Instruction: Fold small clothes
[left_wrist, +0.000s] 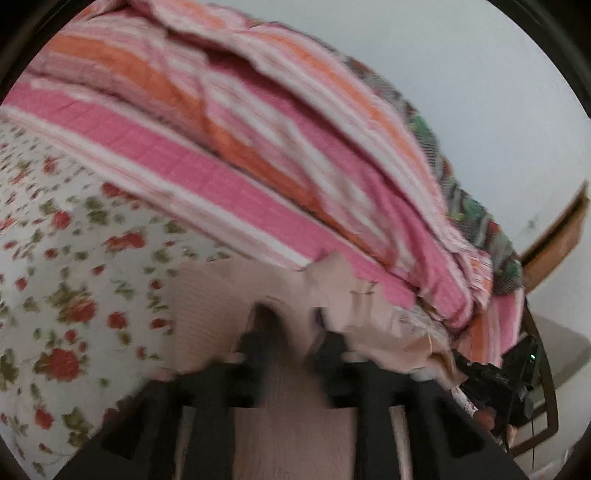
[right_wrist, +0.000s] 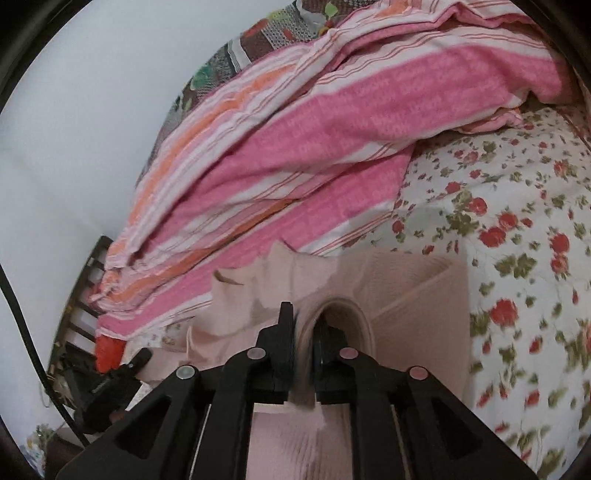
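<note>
A small pale pink ribbed garment (left_wrist: 221, 291) lies on the flowered bedsheet (left_wrist: 62, 295) and runs under both grippers. My left gripper (left_wrist: 291, 343) has its fingers apart with the garment's fabric between and below them. My right gripper (right_wrist: 304, 332) is shut on a raised fold of the same pink garment (right_wrist: 406, 288), the cloth pinched between its black fingers. The other gripper shows at each view's edge: the right one in the left wrist view (left_wrist: 495, 376), the left one in the right wrist view (right_wrist: 110, 384).
A pink, orange and white striped quilt (left_wrist: 258, 155) is heaped across the bed behind the garment, also in the right wrist view (right_wrist: 295, 147). A patterned knit blanket (right_wrist: 266, 33) lies behind it by the white wall. A dark bed frame (right_wrist: 77, 314) stands at the bed's edge.
</note>
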